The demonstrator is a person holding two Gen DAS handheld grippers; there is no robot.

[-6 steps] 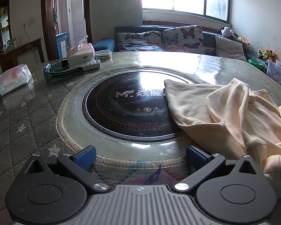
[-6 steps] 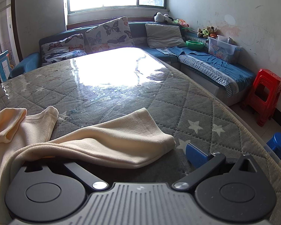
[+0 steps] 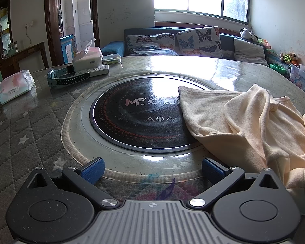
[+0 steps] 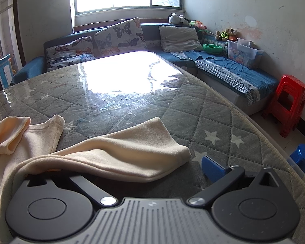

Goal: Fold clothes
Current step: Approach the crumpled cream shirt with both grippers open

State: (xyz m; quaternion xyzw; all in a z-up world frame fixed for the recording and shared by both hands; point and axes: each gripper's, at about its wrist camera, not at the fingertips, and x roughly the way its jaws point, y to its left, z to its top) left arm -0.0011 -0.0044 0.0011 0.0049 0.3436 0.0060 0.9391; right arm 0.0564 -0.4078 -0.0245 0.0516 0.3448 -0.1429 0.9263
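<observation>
left claw [image 3: 152,169]: black linkage arms, silver pivot screws, ribbed blue fingertips [image 3: 92,168]
right claw [image 4: 152,168]: same black arms, one blue fingertip showing
housing: grey ribbed plate with crosshair mark, flanked by black round discs

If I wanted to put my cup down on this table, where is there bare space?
The quilted cover lies bare between the tissue pack and the round black cooktop. The glossy stretch beyond the cream garment toward the sofa is free too. It is crowded around the tissue box, remote and watch.
</observation>
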